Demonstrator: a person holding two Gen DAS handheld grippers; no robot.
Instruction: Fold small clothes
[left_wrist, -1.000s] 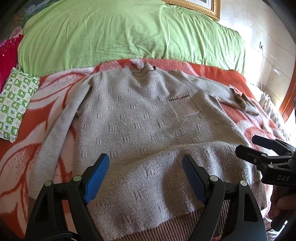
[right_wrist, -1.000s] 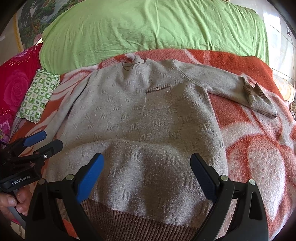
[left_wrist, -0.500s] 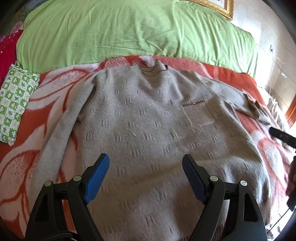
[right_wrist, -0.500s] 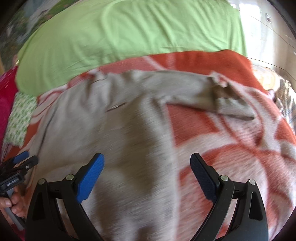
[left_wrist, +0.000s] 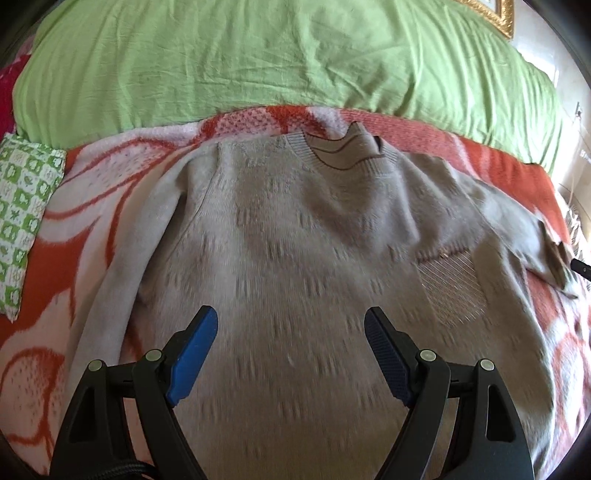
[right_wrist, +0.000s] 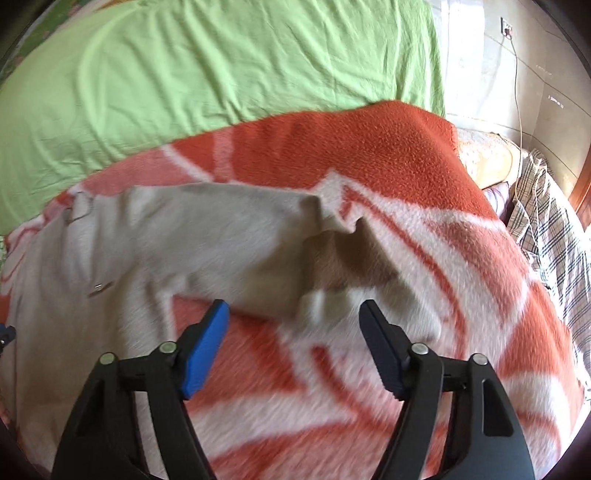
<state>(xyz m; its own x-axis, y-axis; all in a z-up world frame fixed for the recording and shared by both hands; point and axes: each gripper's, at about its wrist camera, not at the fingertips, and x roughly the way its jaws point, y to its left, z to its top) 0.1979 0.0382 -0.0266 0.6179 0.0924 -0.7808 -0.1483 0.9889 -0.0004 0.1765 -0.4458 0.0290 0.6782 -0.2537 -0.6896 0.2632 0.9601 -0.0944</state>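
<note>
A grey knitted sweater (left_wrist: 314, 258) is spread face up on an orange-and-white patterned blanket (right_wrist: 369, 155) covering a bed, its collar (left_wrist: 347, 155) turned toward a green bedcover (left_wrist: 258, 55) at the head. A chest pocket (left_wrist: 450, 284) is seen on the sweater's front. One sleeve is laid straight down along the body in the left wrist view; the other sleeve (right_wrist: 229, 236) is stretched outward across the blanket, its cuff (right_wrist: 354, 266) rumpled. The left gripper (left_wrist: 291, 332) is held above the middle of the sweater, jaws set wide with nothing between them. The right gripper (right_wrist: 293, 321) is poised just before the rumpled cuff, jaws likewise wide and empty. A green-and-white checked cushion (left_wrist: 22, 218) is seen at the blanket's edge, and a plaid cloth (right_wrist: 546, 221) at the far side.
</note>
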